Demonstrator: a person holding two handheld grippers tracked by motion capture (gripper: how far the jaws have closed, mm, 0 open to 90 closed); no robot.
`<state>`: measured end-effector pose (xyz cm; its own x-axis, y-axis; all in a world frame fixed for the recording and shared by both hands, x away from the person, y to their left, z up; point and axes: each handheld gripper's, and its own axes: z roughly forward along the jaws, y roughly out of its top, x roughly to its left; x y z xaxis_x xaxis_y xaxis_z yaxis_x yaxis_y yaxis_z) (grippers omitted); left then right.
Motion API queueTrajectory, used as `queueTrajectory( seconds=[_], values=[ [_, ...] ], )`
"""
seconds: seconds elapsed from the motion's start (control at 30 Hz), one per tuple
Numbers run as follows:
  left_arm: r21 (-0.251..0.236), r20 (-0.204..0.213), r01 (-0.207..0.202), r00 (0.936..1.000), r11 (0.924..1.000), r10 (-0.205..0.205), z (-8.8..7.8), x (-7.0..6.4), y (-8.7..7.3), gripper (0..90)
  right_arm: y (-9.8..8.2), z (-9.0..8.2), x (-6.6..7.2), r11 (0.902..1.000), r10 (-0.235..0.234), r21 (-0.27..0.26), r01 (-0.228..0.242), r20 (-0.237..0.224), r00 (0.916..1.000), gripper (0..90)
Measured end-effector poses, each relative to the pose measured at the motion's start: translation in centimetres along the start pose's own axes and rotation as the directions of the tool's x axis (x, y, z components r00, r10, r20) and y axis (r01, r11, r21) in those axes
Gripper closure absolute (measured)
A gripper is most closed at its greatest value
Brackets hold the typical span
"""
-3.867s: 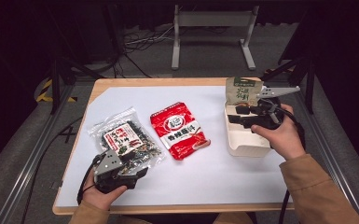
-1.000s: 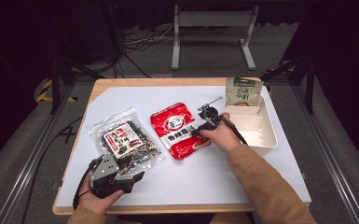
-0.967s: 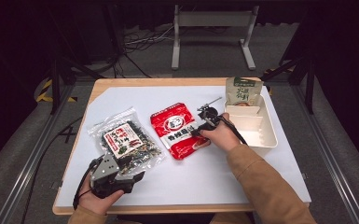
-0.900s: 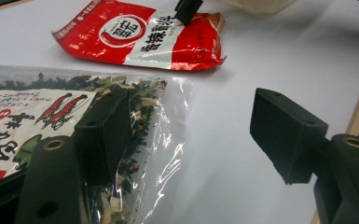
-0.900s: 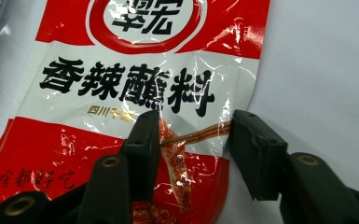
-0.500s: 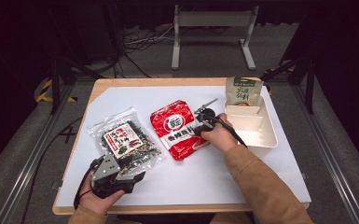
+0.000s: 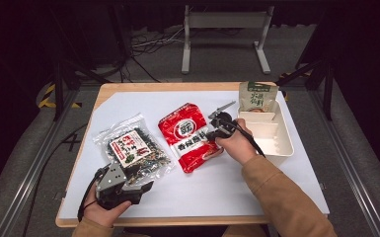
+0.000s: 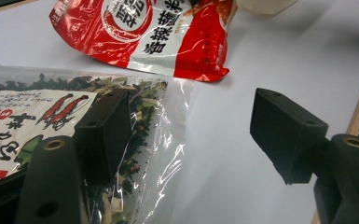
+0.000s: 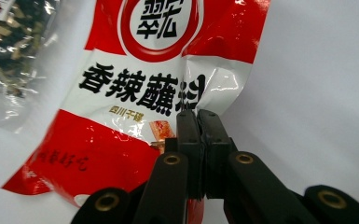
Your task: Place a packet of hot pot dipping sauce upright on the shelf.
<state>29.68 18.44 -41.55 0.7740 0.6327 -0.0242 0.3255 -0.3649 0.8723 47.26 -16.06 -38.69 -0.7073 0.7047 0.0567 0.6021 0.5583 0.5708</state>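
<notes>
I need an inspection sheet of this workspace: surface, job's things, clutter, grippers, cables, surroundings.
Surface: white sheet on a wooden table.
Job's things: red packet, one edge pinched; white tray beside it, green packet standing in its far end.
Clutter: clear bag of dried vegetables.
Grippers: right gripper shut on the red packet, jaws just closing; left gripper open, one jaw over the clear bag.
Cables: one trailing from each gripper; more on the floor.
Surroundings: dark floor, metal stand.

Tan sleeve; black claw, brass-ringed screw holes; black cable; grey plate.
</notes>
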Motion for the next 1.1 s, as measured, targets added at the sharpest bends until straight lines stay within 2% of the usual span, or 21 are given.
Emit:
queueTrajectory(
  seconds=[0.2, 0.23, 0.37, 0.67, 0.93, 1.03, 1.1],
  values=[
    [-0.002, 0.001, 0.002, 1.0000, 1.0000, -0.002, 0.0, -0.1, 0.0, 29.7, 0.2, -1.9, 0.9, 0.9980, -0.043, -0.047, 0.043, 0.007, 0.9991, 88.5],
    [-0.002, 0.001, 0.004, 1.0000, 1.0000, -0.004, 0.0, -0.1, 0.0, 29.7, 0.2, -2.7, 1.3, 0.9962, -0.058, -0.065, 0.058, 0.010, 0.9983, 88.6],
    [-0.002, 0.000, 0.003, 1.0000, 1.0000, -0.003, 0.1, -0.1, 0.0, 29.6, 0.1, -3.6, 1.8, 0.9932, -0.077, -0.085, 0.079, 0.018, 0.9968, 88.6],
    [-0.003, -0.002, 0.002, 1.0000, 1.0000, -0.002, 0.1, 0.0, 0.0, 29.5, -0.1, -6.5, 3.5, 0.9769, -0.162, -0.132, 0.168, 0.060, 0.9850, 88.7],
    [-0.005, 0.009, 0.019, 0.9998, 0.9998, -0.018, 0.3, 0.0, 0.1, 29.4, -0.6, -8.5, 4.4, 0.9660, -0.194, -0.159, 0.204, 0.075, 0.9782, 88.7],
    [-0.010, 0.009, 0.017, 0.9998, 0.9998, -0.017, 0.3, 0.1, 0.1, 29.3, -0.9, -9.5, 5.1, 0.9578, -0.209, -0.185, 0.220, 0.076, 0.9749, 88.7],
    [-0.020, 0.024, 0.034, 0.9992, 0.9992, -0.033, 0.4, 0.0, 0.2, 29.6, -1.0, -10.0, 5.6, 0.9525, -0.221, -0.197, 0.232, 0.075, 0.9723, 88.7]
  ],
)
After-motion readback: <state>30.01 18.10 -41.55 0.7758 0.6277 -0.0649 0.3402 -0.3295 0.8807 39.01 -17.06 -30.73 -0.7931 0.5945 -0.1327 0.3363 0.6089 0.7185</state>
